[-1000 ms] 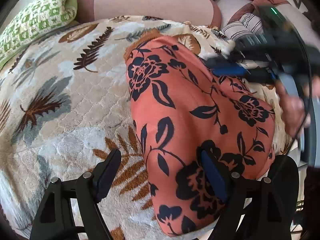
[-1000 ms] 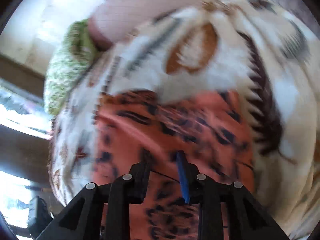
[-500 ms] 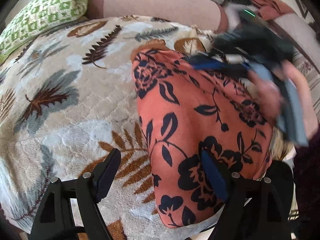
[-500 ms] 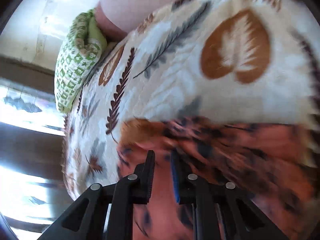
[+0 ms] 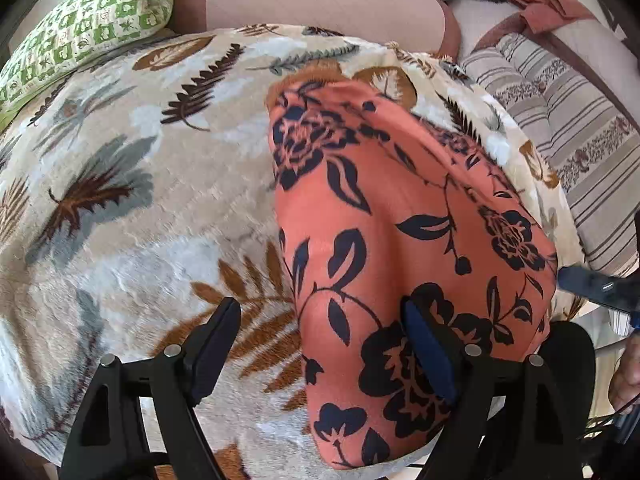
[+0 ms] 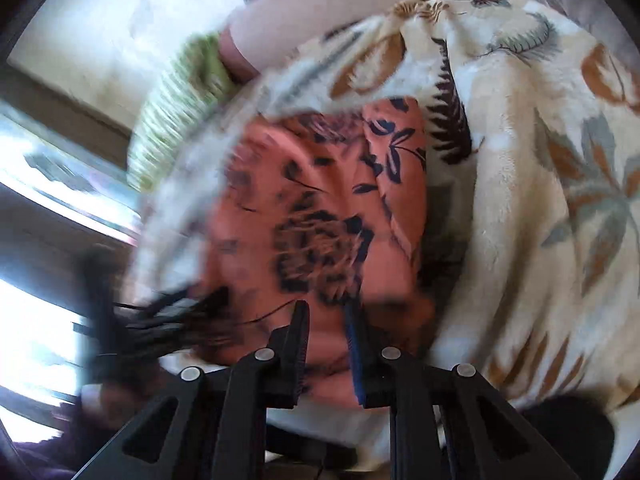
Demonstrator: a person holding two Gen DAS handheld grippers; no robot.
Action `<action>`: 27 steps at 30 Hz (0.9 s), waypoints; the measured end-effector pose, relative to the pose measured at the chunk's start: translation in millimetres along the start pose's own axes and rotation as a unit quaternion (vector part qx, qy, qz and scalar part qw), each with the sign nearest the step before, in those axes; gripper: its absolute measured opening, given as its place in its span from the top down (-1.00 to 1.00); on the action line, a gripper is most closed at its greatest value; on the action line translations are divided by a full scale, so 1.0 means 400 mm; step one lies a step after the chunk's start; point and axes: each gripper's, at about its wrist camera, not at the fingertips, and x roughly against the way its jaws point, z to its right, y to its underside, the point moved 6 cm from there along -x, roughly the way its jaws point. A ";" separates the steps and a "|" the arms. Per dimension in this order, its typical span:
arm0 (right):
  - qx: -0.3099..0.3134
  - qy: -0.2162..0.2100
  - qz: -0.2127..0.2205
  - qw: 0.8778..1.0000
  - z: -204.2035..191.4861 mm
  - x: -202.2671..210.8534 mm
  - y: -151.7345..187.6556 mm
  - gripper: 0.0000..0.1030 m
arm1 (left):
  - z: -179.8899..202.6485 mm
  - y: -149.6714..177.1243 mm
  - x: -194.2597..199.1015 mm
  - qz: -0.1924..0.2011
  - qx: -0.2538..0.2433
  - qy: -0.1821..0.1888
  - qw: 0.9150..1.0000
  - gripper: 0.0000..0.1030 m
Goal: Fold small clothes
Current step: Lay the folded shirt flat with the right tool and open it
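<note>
orange flowered garment (image 5: 400, 220) lies folded on the leaf-print blanket (image 5: 132, 208), near the blanket's right edge. left gripper (image 5: 320, 344) hangs over its near end, jaws spread wide, nothing pinched; one finger over the blanket, the other over the cloth. right gripper (image 6: 328, 332) (view badly blurred) has jaws drawn narrow with a gap between; cloth (image 6: 320, 200) shows behind the gap, apparently not clamped. green checked pillow (image 5: 84, 28) at the blanket's far left; striped cushion (image 5: 568, 128) off to the right.

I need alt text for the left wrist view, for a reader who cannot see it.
A folded orange floral garment lies on a leaf-patterned blanket. The left gripper hangs wide open over its near edge; a green pillow sits behind.
</note>
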 end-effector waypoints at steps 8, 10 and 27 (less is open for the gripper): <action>-0.094 -0.009 0.089 0.992 0.099 0.044 -0.024 -0.65 | -0.002 0.004 -0.006 -0.003 0.005 0.000 1.000 -0.64; -0.072 0.009 0.074 0.995 0.081 0.006 -0.030 -0.15 | -0.002 0.004 -0.006 -0.004 0.005 -0.001 1.000 -0.64; -0.196 0.023 -0.099 0.975 0.080 -0.076 0.074 0.69 | -0.025 -0.033 0.000 0.009 -0.005 -0.027 1.000 -0.64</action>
